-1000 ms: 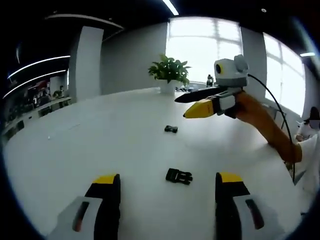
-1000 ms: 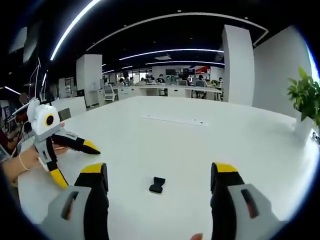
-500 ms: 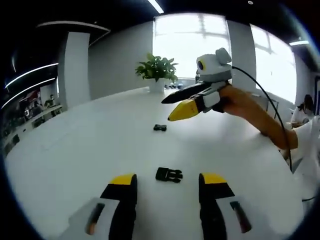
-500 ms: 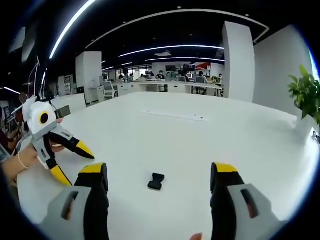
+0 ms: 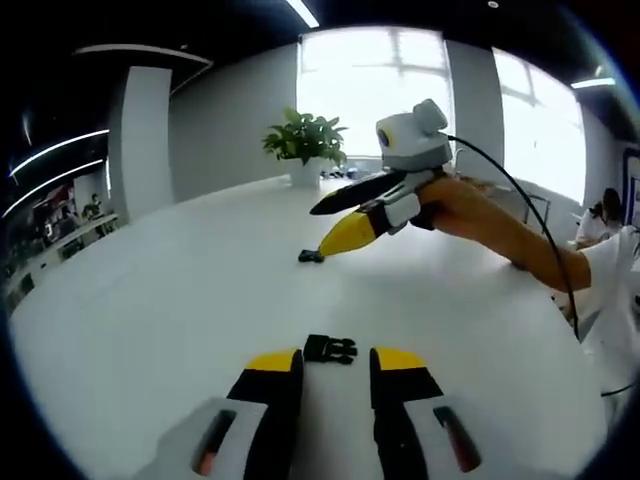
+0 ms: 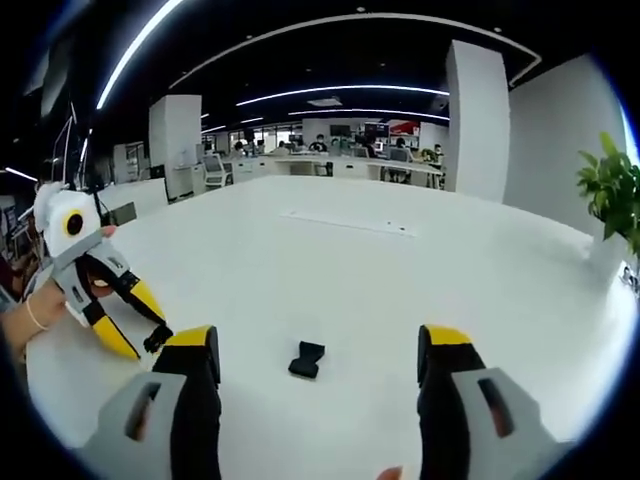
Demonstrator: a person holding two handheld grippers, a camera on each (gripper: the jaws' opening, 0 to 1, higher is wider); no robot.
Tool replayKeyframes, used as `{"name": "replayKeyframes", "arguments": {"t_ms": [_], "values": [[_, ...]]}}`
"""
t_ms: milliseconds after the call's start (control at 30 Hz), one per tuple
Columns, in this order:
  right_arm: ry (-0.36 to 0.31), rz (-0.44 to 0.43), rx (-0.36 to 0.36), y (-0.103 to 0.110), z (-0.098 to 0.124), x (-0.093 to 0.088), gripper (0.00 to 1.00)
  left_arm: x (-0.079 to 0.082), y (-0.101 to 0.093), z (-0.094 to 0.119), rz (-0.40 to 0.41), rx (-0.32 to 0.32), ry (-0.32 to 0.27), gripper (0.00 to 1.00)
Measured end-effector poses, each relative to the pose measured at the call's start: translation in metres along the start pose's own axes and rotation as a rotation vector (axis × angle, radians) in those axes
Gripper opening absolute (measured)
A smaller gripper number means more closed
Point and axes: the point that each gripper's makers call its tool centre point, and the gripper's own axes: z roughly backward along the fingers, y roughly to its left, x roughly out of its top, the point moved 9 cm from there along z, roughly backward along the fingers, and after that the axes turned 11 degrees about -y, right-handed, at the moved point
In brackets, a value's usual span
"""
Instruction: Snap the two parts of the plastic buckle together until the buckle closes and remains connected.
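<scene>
1. White table [image 5: 150, 300]: a broad surface bearing both buckle parts, which lie well apart.
2. Potted plant [image 5: 303, 140]: stands at the table's far edge, at 12 o'clock in the left gripper view.
3. Right gripper [image 6: 318, 352]: jaws spread wide, holding nothing; the socket part [image 6: 305, 359] lies on the table between them.
4. Left gripper [image 5: 335, 362]: jaws drawn narrow, a slim gap between the yellow tips; whether they touch the pronged part cannot be told.
5. Pronged part [image 5: 330, 348]: lies flat just beyond those tips, at 12 o'clock from them.
</scene>
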Motion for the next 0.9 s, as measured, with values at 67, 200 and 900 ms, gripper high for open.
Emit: {"name": "replayKeyframes", "arguments": {"t_ms": [67, 200, 900], "values": [[0.003, 0.018, -0.003, 0.001, -0.001, -0.001, 0.79, 0.000, -0.001, 0.000, -0.002, 0.003, 0.000, 0.26], [0.007, 0.047, 0.002, 0.002, -0.004, -0.001, 0.74, 0.000, -0.003, 0.000, -0.005, 0.000, 0.001, 0.25], [0.026, 0.066, 0.030, 0.015, 0.004, -0.012, 0.63, 0.000, -0.005, 0.002, 0.002, -0.002, 0.000, 0.21]]}}
